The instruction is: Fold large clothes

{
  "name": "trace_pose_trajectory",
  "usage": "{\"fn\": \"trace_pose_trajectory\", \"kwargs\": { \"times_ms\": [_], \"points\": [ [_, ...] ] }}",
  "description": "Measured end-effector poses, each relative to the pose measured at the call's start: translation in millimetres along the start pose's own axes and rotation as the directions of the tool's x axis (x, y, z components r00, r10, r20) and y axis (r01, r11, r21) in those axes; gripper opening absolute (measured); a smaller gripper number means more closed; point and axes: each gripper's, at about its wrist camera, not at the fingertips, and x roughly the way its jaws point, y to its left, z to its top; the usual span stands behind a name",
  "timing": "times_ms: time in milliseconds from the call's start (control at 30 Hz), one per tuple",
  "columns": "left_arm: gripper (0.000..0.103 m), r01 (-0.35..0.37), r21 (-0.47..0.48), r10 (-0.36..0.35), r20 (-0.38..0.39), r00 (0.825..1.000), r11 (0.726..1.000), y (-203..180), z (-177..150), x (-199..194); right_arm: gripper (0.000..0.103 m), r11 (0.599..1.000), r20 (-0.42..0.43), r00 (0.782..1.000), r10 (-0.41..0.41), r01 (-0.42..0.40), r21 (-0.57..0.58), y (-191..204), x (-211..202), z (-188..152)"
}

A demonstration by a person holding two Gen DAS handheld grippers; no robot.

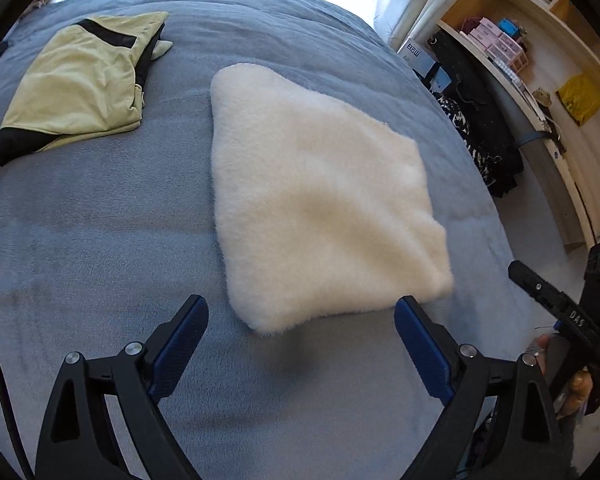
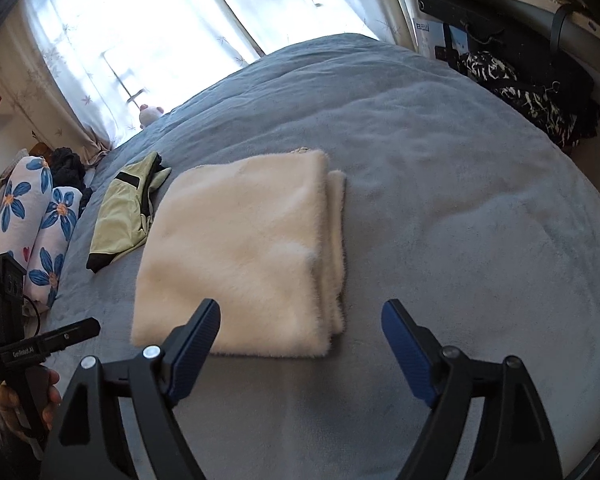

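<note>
Fleece folded, both claws released

Fleece (image 2: 240, 256), white and fluffy, lies folded into a layered square on the blue bedspread (image 2: 460, 220), apparently set there as a finished fold. Left claw (image 1: 302, 330) and right claw (image 2: 302, 334) both hang spread wide over its near edge, gripping nothing. Yellow-green top (image 1: 76, 88) lies just beside it, already folded (loosely). Legible writing: "GenRobot.AI" on the left claw's body in the right view; a box by the shelf carries print too small to read.

Two folded garments are counted on the bed (image 2: 440, 208): one white fleece garment (image 2: 240, 256) at centre and one yellow-green garment (image 2: 120, 216) to its left. Two floral pillows (image 2: 32, 224) are seen at far left, and one plush toy (image 2: 150, 114) at upper left.
</note>
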Motion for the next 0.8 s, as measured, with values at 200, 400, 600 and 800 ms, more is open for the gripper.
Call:
{"fn": "trace_pose_trajectory", "kwargs": {
  "times_ms": [200, 400, 600, 800],
  "points": [
    [0.093, 0.055, -0.034, -0.056, -0.024, 0.998, 0.998, 14.6, 28.1, 7.2, 0.083, 0.998, -0.057, 0.997, 0.054, -0.051, 0.043, -14.4, 16.8, 15.4],
    [0.093, 0.077, -0.064, -0.079, -0.035, 0.996, 0.995, 29.6, 47.5, 34.8, 0.083, 0.991, -0.135, 0.982, 0.133, -0.127, 0.052, -20.4, 52.8, 26.0],
    [0.093, 0.132, -0.093, -0.137, -0.059, 0.989, 0.987, 42.6, 57.5, 73.1, 0.083, 0.971, -0.179, 0.957, 0.227, -0.207, 0.121, -31.0, 90.5, 33.3],
    [0.093, 0.141, -0.094, -0.148, -0.069, 0.987, 0.986, 48.0, 63.0, 104.9, 0.083, 0.966, -0.204, 0.947, 0.248, -0.226, 0.127, -39.7, 129.3, 41.3]
  ]
}}
